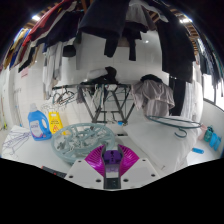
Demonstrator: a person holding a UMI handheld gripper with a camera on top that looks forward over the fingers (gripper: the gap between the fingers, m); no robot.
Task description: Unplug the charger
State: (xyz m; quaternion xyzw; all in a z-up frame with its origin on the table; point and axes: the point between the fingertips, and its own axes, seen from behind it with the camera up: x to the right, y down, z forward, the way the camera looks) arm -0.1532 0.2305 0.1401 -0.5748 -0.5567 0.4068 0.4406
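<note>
From where I stand, the claw (113,163) is held low and level, pointing out across a pale floor (150,135) into a room full of laundry. Its two purple pads (97,158) sit a little apart, and something small and dark shows in the gap between them; I cannot tell whether that is the charger, part of the claw itself, or whether the pads press on it, so the claw's state stays uncertain to me. No plug, cable or wall socket is plain anywhere, so I cannot place the charger.

Dark clothes (105,25) hang from rails overhead, presumably to dry, and a folding drying rack (105,100) stands in the middle of the room beyond the claw, with a garment draped over it. A blue bottle (38,124) stands on the floor off to the claw's left, next to a yellow item (55,121), likely detergent kept close to the washing. A clear plastic basket (75,140) lies just ahead of the left pad.
</note>
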